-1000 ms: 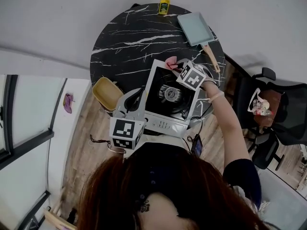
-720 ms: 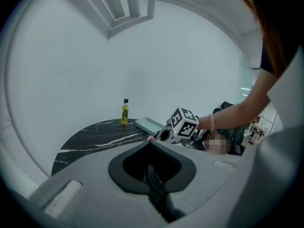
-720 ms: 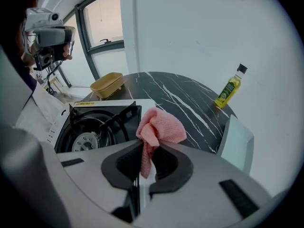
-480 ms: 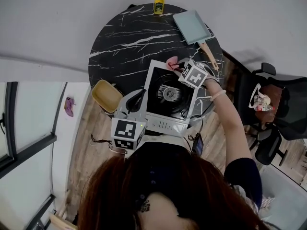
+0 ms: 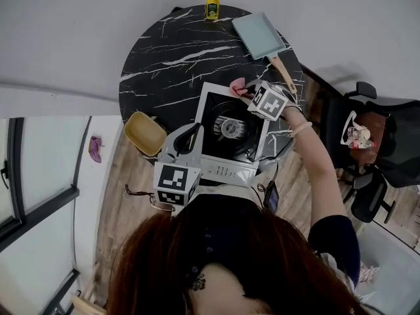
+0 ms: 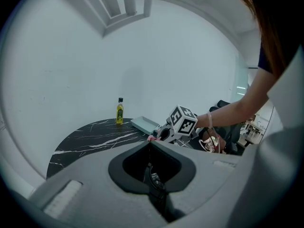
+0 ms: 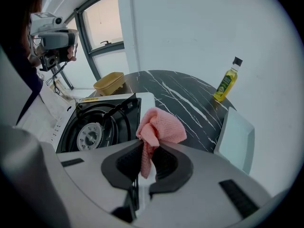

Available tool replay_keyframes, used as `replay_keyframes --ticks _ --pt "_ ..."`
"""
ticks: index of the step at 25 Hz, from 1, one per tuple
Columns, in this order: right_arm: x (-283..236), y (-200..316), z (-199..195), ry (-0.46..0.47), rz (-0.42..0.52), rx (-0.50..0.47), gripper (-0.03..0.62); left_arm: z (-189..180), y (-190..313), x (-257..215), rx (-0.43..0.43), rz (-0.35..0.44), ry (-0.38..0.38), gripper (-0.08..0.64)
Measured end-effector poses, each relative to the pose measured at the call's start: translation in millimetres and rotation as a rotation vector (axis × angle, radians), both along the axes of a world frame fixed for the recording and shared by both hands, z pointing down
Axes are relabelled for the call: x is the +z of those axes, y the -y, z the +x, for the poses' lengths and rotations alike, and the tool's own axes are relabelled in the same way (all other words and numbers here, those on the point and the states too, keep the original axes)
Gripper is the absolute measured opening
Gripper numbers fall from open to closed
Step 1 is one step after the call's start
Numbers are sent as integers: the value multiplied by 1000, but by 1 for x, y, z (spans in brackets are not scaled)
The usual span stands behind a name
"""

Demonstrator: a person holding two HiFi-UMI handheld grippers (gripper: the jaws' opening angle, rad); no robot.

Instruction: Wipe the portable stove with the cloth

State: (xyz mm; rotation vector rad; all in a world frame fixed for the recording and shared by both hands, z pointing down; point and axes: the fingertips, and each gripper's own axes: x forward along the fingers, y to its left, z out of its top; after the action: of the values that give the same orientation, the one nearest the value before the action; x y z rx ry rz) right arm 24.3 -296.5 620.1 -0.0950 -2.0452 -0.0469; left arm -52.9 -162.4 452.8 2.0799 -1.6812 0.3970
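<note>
Portable stove (image 5: 226,131) sat on the near edge of the round black marble table (image 5: 170,51), its control strip toward the person and its back edge toward the middle of the table, the body turned a little clockwise in the head view. The pink cloth (image 5: 237,86) lay bunched at the stove's far right corner, pinched in the closed jaws of the right hand-held gripper (image 7: 145,146). Compared with a second before, that gripper and its marker cube had shifted slightly to the right and away from the person along the back edge, and the cloth had gone with it. The left hand-held gripper (image 6: 150,145) had hardly moved: it hovered at the stove's near left corner, jaws together with nothing between them.

A yellow sticker on the stove's rim and the label of the yellow bottle (image 5: 212,2) were both too small to read. The bottle stood upright at the table's far edge. A grey-blue rectangular pan (image 5: 259,35) lay near it with its wooden handle pointing toward the right gripper. A yellow tub (image 5: 146,133) sat at the table's left edge.
</note>
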Motion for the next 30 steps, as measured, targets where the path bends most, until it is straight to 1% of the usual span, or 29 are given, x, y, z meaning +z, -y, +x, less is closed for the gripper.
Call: replay_keyframes --ticks 21,26,30 --pt "0 2 26 9 -26 36 40 14 8 -2 23 2 5 12" --pt "1 5 27 40 -26 44 40 19 9 -1 36 -3 9 12" --pt "2 8 34 28 -38 58 40 23 11 0 44 -9 8 12"
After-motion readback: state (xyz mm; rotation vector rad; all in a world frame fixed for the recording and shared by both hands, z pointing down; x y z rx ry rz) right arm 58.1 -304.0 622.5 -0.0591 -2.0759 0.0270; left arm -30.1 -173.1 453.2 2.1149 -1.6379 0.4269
